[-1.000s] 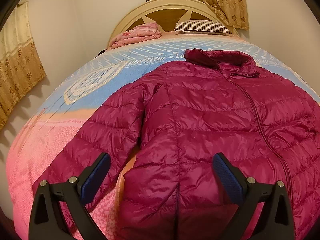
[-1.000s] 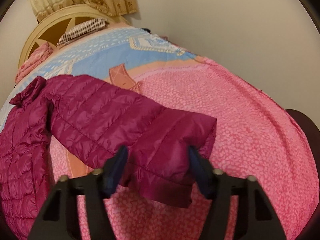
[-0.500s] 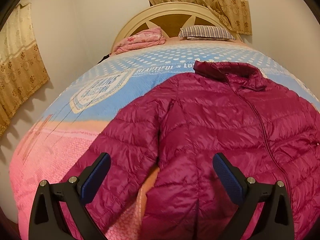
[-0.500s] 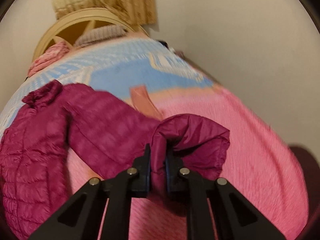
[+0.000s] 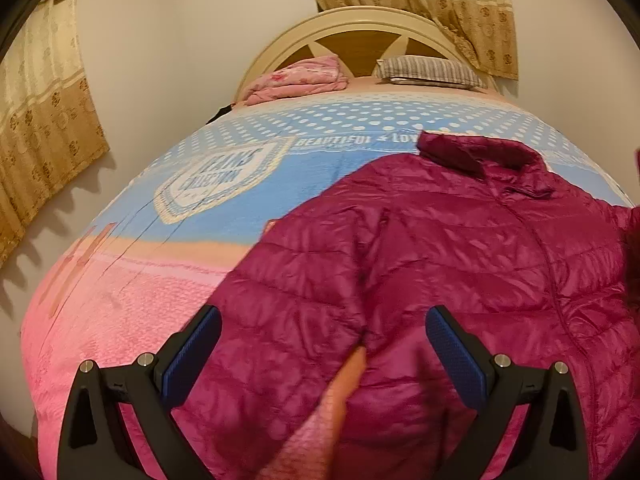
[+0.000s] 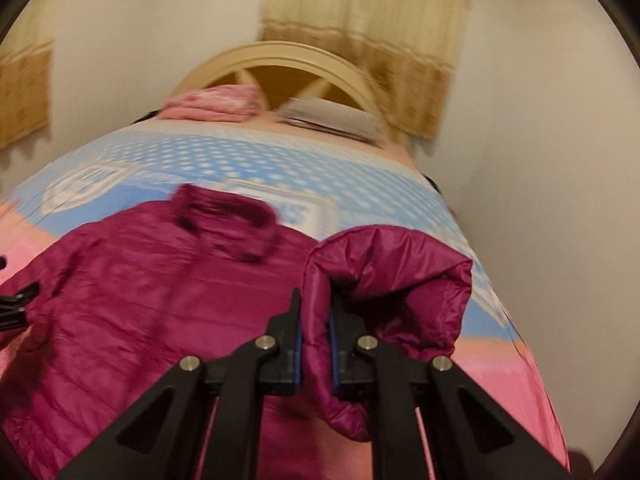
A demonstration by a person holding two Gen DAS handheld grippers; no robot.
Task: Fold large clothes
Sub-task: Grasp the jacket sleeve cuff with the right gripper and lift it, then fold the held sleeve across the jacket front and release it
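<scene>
A magenta quilted puffer jacket (image 5: 460, 256) lies front up on the bed, collar toward the headboard. Its left sleeve (image 5: 280, 320) runs down toward me in the left wrist view. My left gripper (image 5: 322, 354) is open and hovers over that sleeve and the jacket's side. My right gripper (image 6: 316, 336) is shut on the cuff end of the jacket's right sleeve (image 6: 384, 276) and holds it lifted above the jacket body (image 6: 160, 292). The left gripper's tip shows at the left edge of the right wrist view (image 6: 16, 304).
The bed has a blue and pink cover (image 5: 132, 280). A folded pink blanket (image 5: 296, 80) and a striped pillow (image 5: 428, 72) lie by the cream headboard (image 5: 360, 28). Curtains (image 5: 44, 120) hang on the left wall and behind the headboard. The wall is close on the right (image 6: 540, 160).
My right gripper shut on the right sleeve's cuff, lifted it and swung it left over the jacket body. My left gripper moved left toward the left sleeve, still open.
</scene>
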